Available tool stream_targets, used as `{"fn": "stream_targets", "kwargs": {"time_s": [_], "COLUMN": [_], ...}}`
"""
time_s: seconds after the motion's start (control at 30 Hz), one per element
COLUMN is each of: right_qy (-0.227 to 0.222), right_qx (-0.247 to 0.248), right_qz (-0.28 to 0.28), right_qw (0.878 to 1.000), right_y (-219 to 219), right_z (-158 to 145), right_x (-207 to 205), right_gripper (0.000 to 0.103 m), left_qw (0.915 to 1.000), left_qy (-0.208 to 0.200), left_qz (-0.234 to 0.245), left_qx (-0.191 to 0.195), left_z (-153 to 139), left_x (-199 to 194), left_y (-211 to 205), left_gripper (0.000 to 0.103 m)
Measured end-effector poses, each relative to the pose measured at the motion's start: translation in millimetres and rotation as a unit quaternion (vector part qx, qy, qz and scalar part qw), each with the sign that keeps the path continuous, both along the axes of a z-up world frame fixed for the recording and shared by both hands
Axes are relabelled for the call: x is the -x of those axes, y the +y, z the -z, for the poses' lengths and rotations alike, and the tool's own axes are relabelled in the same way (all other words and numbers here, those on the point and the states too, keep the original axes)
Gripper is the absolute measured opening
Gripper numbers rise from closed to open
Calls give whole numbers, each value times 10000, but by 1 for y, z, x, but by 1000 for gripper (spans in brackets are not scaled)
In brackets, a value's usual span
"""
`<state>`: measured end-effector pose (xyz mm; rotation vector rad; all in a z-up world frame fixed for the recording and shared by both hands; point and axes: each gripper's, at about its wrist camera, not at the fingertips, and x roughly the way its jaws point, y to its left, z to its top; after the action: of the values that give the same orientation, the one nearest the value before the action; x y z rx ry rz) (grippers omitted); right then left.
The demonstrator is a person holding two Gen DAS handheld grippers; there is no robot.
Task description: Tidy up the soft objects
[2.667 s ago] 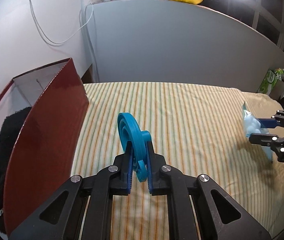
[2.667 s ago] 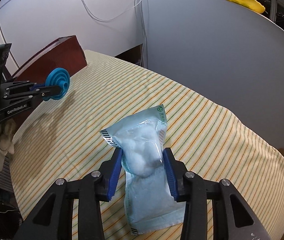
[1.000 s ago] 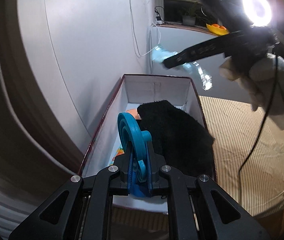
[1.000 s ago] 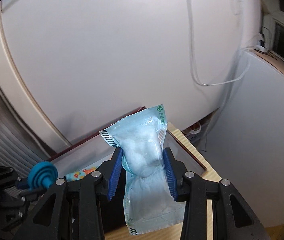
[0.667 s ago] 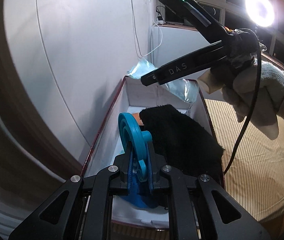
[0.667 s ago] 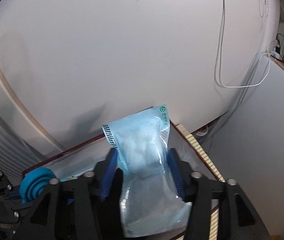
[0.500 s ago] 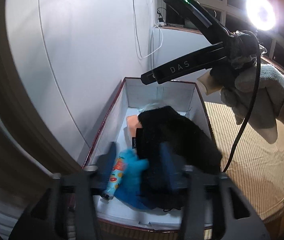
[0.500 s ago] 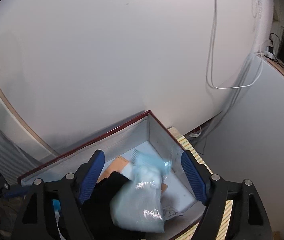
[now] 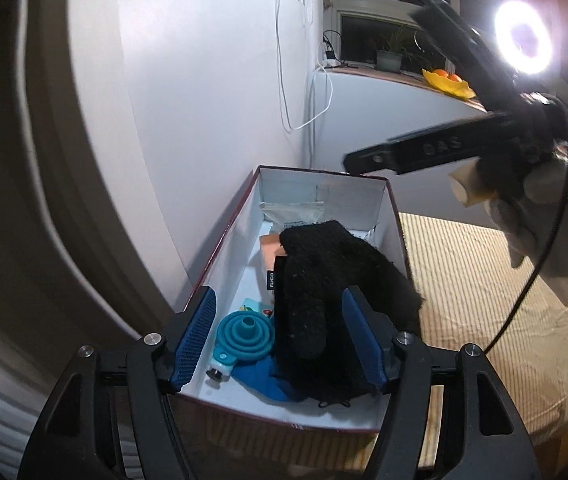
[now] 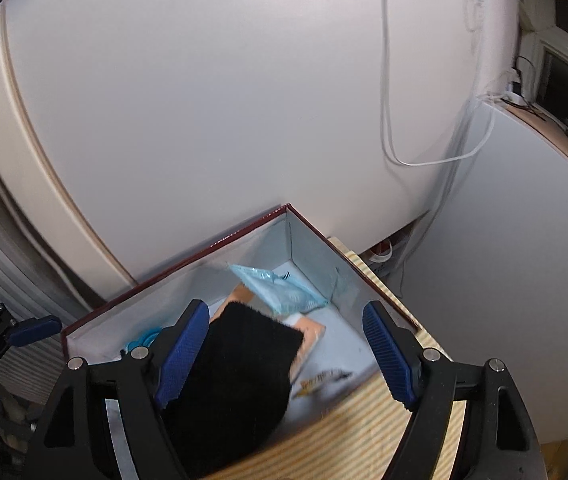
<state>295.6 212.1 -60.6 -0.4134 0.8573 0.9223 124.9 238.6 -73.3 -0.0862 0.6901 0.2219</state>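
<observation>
A dark red box [image 9: 224,236] with a white inside stands against the wall. The blue folding funnel [image 9: 246,338] lies loose at its near end, below my left gripper [image 9: 278,296], whose jaws are opening with nothing pressed between the pads. A black fuzzy cloth [image 9: 323,280] fills the middle of the box. The pale blue bag of cotton [image 10: 280,288] lies at the far corner of the box [image 10: 188,264], under my right gripper [image 10: 284,310], which is open and holds nothing. The black cloth [image 10: 240,376] hides part of the box floor.
A yellow striped cover [image 9: 483,300] spreads to the right of the box. A gloved hand [image 9: 543,208] holds the right gripper above the box's far end. White walls and a hanging white cable [image 9: 284,80] close in behind. A peach packet [image 10: 307,340] lies under the cloth.
Both grippers have opened over the box. The blue funnel fell from the left one to the box's near end, and the cotton bag dropped from the right one into the far corner.
</observation>
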Motion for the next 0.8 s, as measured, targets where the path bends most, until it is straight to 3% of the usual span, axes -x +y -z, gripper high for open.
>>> {"fn": "stream_targets", "kwargs": {"time_s": [0.33,0.5,0.63,0.8], "right_qy": [250,211,260,133], "right_qx": [-213,-206,-493,-731], "right_qz": [386,549,857,1037], "right_qw": [9987,9981,9948,9918], "right_y": [-68,-104,-134,-158], "right_z": [0,-2,-8,-15], "right_x": [36,67,95,138], "right_gripper": [77,77,77,77], "left_qw": [9990,9990,9980,9974], "left_qy": [-197,-254,-292,-467], "left_qz": [-111,-170,-237,-402], "left_qx": [380,338,511,386], "left_z": [-11,-15,-16,-19], "left_x": [36,53,65,85], "left_y": [-16,-27,-33,-47], "left_gripper": [65,65,65,65]}}
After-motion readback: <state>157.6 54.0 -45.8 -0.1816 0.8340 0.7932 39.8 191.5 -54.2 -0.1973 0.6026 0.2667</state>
